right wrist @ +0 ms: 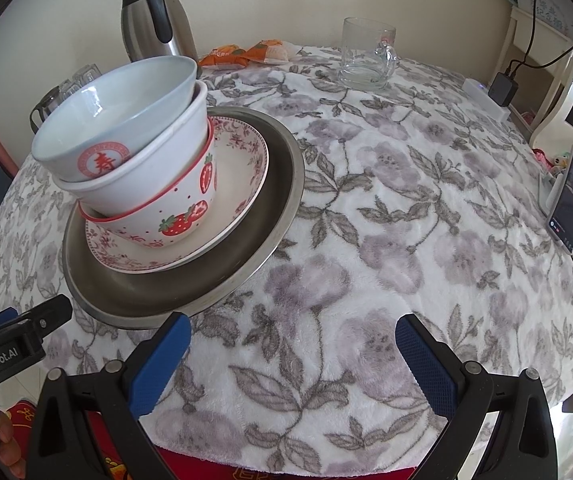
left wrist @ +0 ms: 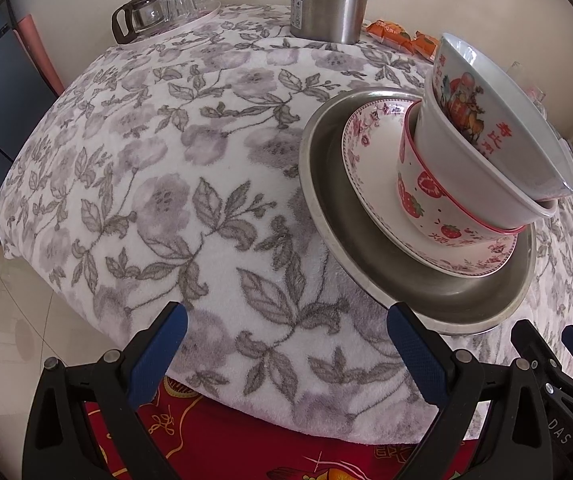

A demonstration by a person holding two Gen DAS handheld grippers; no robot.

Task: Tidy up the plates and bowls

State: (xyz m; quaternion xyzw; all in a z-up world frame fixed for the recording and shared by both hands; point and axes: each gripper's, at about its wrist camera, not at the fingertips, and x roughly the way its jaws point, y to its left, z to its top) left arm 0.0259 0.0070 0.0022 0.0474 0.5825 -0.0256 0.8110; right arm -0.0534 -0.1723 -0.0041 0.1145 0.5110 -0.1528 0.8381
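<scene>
One stack stands on the floral cloth. At its bottom is a steel plate (left wrist: pixel 438 300) (right wrist: pixel 190 280), then a pink-patterned plate (left wrist: pixel 370 184) (right wrist: pixel 242 184), a strawberry bowl (left wrist: pixel 426 204) (right wrist: pixel 182 216), a plain white bowl (left wrist: pixel 486 176) (right wrist: pixel 154 172) and a pale blue bowl with red characters (left wrist: pixel 470 92) (right wrist: pixel 114 116), which leans. My left gripper (left wrist: pixel 286 332) is open with empty jaws, just left of the steel plate's near rim. My right gripper (right wrist: pixel 292 340) is open and empty too, to the right of the stack.
A steel thermos jug (left wrist: pixel 326 0) (right wrist: pixel 154 20) stands at the back, with orange snack packets (left wrist: pixel 398 38) (right wrist: pixel 246 52) beside it. A tray of upturned glasses and a glass pot (left wrist: pixel 166 8) is far left. A glass mug (right wrist: pixel 366 56), a phone (right wrist: pixel 570 200) and a charger (right wrist: pixel 502 88) are right.
</scene>
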